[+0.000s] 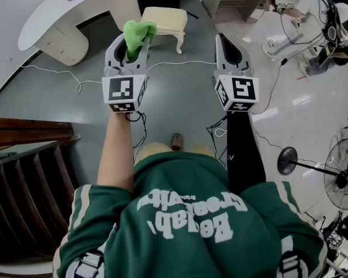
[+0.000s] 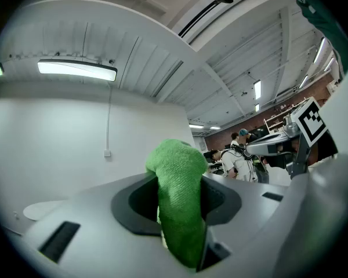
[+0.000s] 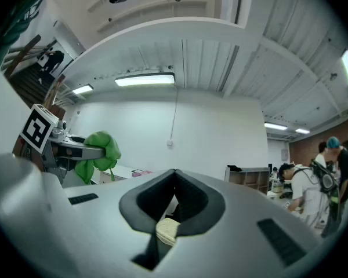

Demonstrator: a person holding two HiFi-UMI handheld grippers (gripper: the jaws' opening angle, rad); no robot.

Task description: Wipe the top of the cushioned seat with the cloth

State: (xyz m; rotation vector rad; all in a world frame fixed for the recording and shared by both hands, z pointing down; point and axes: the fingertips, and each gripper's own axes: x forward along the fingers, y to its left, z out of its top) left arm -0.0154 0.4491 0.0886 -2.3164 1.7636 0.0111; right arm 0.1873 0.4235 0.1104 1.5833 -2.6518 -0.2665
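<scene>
Ahead of my left gripper (image 1: 131,46), pinching the cloth (image 1: 139,30), the cushioned seat (image 1: 163,19) sits untouched; right gripper (image 1: 223,42) pressed together, empty. I'd say wiping hasn't started.

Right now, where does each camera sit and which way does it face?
Head view: on the person's head, facing steeply down at the cushioned seat, both grippers, arms, green shirt.
Left gripper view: on the left gripper, along jaws shut on the cloth, toward a white wall.
Right gripper view: on the right gripper, along shut jaws, toward that wall.
All three show the cloth.
</scene>
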